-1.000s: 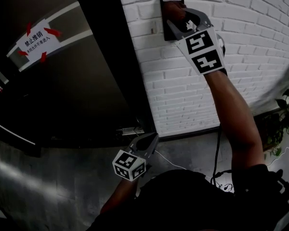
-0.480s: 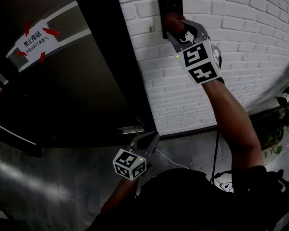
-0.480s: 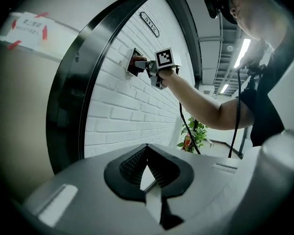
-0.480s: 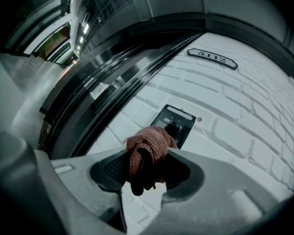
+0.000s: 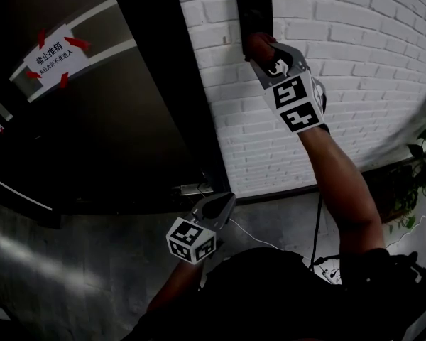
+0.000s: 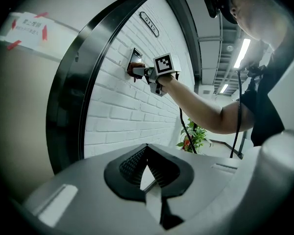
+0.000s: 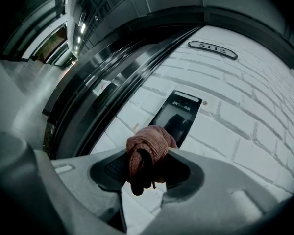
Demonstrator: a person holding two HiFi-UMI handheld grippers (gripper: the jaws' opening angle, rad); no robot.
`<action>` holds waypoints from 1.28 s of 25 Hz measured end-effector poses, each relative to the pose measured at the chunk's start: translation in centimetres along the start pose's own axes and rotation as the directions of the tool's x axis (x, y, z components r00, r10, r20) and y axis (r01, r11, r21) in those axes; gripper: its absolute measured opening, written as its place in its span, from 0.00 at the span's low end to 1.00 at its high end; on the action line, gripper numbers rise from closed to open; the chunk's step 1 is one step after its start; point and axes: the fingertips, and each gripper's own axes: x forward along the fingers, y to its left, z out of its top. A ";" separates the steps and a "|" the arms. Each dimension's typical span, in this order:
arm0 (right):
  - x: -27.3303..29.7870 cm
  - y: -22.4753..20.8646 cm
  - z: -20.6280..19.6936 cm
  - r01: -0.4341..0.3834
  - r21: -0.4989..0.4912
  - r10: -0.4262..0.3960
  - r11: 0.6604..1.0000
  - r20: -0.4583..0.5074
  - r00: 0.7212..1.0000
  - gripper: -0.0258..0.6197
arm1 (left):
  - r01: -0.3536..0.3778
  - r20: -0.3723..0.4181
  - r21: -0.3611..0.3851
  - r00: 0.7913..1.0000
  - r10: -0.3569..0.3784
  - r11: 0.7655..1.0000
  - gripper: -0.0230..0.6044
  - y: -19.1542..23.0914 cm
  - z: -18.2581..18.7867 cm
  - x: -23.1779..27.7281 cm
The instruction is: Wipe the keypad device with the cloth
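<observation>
cloth slid down keypad, in right hand-held gripper.

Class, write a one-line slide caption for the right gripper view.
Right hand-held gripper clamps a reddish cloth at the lower end of the wall-mounted keypad device.

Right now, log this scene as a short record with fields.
right tool: shut on the cloth, held up at the wall
left tool: shut, nothing between its jaws, held low
keypad device: black, mounted on the white brick wall
cloth position: reddish bundle at the device's lower end; contact unclear
door: dark, left of the wall, paper notice taped on it
</observation>
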 end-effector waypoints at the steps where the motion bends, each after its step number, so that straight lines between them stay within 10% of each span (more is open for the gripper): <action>1: 0.0 0.2 -0.3 -0.002 0.002 0.002 1.000 -0.005 1.000 0.28 | 0.004 -0.002 -0.004 1.000 -0.004 1.000 0.06 -0.1 0.0 0.0; 32: -2.9 4.7 -4.1 -0.010 0.118 0.033 0.993 -0.196 0.980 0.28 | 0.126 -0.042 -0.012 0.991 -0.127 0.992 0.06 0.4 -1.2 -4.2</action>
